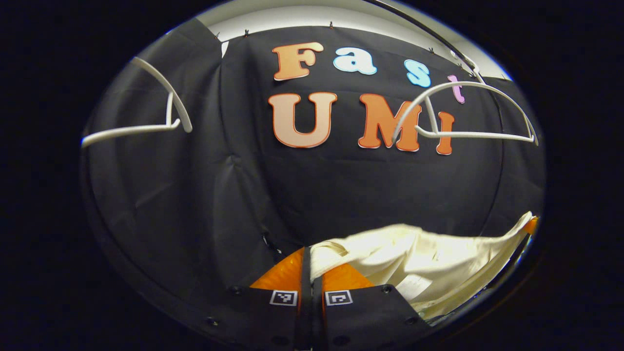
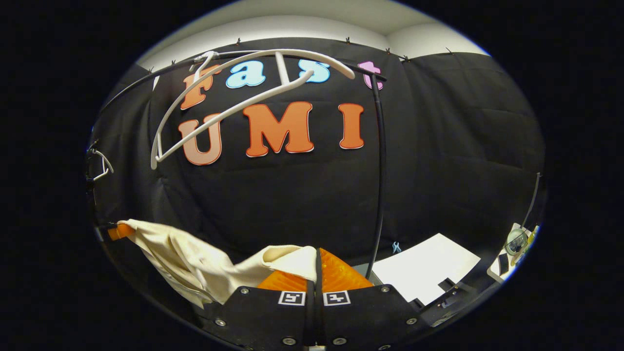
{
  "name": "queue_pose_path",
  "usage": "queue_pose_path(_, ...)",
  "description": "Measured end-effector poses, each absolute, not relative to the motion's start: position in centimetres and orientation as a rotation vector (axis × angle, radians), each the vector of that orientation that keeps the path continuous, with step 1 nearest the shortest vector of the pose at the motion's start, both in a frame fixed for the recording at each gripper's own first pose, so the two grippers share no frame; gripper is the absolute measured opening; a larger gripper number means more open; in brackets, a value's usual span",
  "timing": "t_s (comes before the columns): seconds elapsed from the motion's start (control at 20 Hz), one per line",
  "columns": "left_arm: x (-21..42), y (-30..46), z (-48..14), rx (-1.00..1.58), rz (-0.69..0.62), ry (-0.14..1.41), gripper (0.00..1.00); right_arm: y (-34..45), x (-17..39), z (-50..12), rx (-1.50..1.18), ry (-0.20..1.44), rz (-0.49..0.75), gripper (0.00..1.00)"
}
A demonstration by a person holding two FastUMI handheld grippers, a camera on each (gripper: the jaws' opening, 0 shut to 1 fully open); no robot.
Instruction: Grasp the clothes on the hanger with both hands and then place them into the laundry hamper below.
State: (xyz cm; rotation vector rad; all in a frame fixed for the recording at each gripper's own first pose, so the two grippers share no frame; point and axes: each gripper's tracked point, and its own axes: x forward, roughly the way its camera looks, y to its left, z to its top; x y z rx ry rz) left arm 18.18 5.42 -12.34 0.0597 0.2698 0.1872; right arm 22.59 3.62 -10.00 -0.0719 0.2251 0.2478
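Your carrier here is the black rail (image 2: 378,170) — in the right gripper view its top bar arcs across the wall and meets an upright post on the right. One bare white hanger (image 2: 243,102) hooks over that bar and hangs tilted, its left end low. In the left gripper view the rail (image 1: 424,34) runs along the upper right with a bare hanger (image 1: 468,112) under it; a second white hanger (image 1: 146,117) hangs well apart at the left. Low in the right gripper view, right of the post, a white sheet (image 2: 424,263) lies flat on a dark surface — floor or table, you cannot tell.
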Motion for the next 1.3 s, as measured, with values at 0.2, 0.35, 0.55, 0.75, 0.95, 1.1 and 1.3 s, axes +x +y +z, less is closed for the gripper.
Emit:
queue_pose_path(0.2,18.5,0.6,-14.3,0.049,0.087,0.304,0.07,6.1,21.8,-12.7,-0.096,0.258,0.274,0.0)
queue_pose_path(0.35,19.0,-3.8,-14.1,0.038,-0.015,0.31,0.07,8.0,21.1,-13.4,-0.093,0.27,0.292,0.0)
queue_pose_path(0.55,18.7,-10.0,-14.6,-0.01,-0.136,0.334,0.07,8.9,20.6,-13.6,-0.077,0.285,0.302,0.0)
queue_pose_path(0.75,18.8,-15.4,-14.1,-0.01,-0.246,0.327,0.07,7.9,20.5,-13.6,-0.075,0.291,0.281,0.0)
queue_pose_path(0.95,19.7,-17.6,-15.6,-0.038,-0.288,0.363,0.07,6.9,20.9,-14.9,-0.067,0.312,0.248,0.0)
queue_pose_path(1.1,19.6,-17.7,-18.7,-0.039,-0.281,0.436,0.09,6.7,21.2,-17.5,-0.073,0.355,0.234,0.0)
queue_pose_path(1.3,19.5,-16.9,-24.4,-0.061,-0.244,0.582,0.07,7.0,21.4,-22.0,-0.091,0.445,0.227,0.0)
